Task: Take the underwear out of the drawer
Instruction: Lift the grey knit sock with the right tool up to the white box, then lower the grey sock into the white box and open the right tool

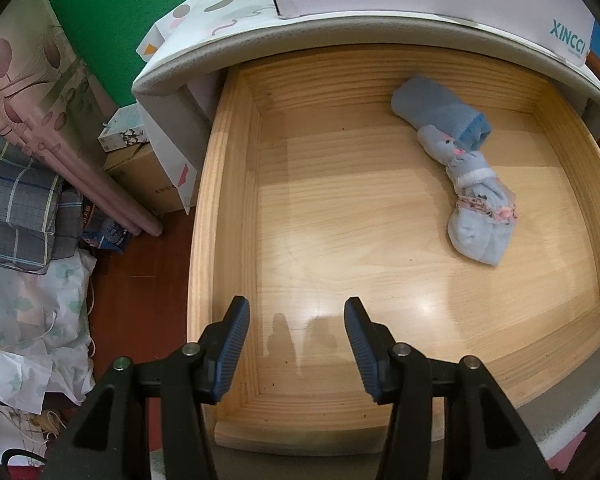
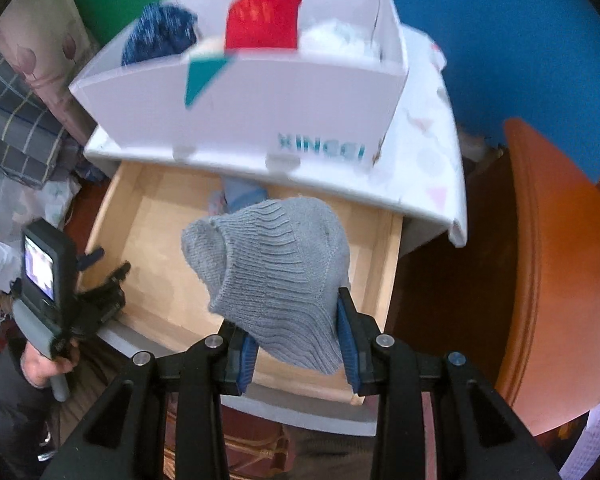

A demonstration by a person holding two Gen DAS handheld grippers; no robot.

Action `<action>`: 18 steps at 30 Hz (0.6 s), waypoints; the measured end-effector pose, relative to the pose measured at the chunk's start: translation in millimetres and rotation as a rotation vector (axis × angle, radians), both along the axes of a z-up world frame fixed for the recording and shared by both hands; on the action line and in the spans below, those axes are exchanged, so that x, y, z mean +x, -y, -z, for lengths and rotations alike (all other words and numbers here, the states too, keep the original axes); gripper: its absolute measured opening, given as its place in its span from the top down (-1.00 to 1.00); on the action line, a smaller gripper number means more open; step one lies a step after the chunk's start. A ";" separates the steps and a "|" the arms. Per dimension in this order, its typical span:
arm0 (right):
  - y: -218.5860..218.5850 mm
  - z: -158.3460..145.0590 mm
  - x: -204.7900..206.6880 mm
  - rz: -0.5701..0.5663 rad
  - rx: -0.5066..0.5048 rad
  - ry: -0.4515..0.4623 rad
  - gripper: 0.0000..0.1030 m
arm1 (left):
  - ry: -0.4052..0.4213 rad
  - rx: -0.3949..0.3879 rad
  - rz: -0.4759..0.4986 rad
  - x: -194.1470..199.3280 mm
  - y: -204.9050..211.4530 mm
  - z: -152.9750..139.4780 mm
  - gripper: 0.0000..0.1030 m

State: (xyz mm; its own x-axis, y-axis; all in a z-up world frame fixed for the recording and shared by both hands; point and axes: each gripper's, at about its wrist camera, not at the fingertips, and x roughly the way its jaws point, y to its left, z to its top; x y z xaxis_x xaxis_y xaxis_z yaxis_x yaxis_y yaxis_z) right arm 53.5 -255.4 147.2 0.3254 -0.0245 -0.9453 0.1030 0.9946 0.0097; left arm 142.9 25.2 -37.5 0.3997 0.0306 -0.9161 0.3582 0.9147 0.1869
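The wooden drawer [image 1: 212, 208] stands pulled out. A blue rolled garment [image 1: 444, 116] and a light-blue bundle with pink trim [image 1: 476, 208] lie on its floor at the right. My left gripper [image 1: 297, 308] hangs open over the drawer's front left, nothing between its fingers. In the right wrist view my right gripper [image 2: 296, 332] is shut on a grey ribbed knit garment [image 2: 276, 264], held above the drawer [image 2: 148, 248]. A little blue cloth [image 2: 240, 194] shows behind it. A hand holds the left gripper [image 2: 108, 264] at the drawer's left edge.
A white box [image 2: 260, 112] on the cabinet top holds dark-blue [image 2: 160, 34], red [image 2: 264, 20] and white [image 2: 340, 38] garments. Orange-brown wooden furniture [image 2: 560, 260] stands to the right. Folded bedding [image 1: 20, 200] and a cardboard box [image 1: 140, 176] crowd the floor at left.
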 end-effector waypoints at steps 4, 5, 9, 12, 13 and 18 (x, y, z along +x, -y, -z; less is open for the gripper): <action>-1.2 -33.9 15.9 -0.004 -0.009 0.072 0.38 | 0.000 -0.007 -0.004 0.3 -1.5 -0.5 0.02; -0.9 -43.0 21.5 -0.003 -0.012 0.091 0.38 | -0.001 -0.011 -0.006 0.5 -2.1 -0.8 0.02; 2.3 -71.2 53.0 0.016 -0.032 0.161 0.38 | 0.001 -0.012 -0.006 1.1 -2.9 -1.1 0.02; 6.1 -80.5 80.8 0.033 -0.043 0.177 0.37 | 0.002 -0.012 -0.007 1.2 -2.7 -0.1 0.02; 6.6 -81.8 91.2 0.033 -0.056 0.177 0.37 | 0.001 -0.012 -0.006 1.1 -2.8 0.0 0.02; 10.4 -71.2 132.8 0.043 -0.092 0.150 0.37 | -0.005 -0.024 -0.010 1.3 -2.7 0.0 0.02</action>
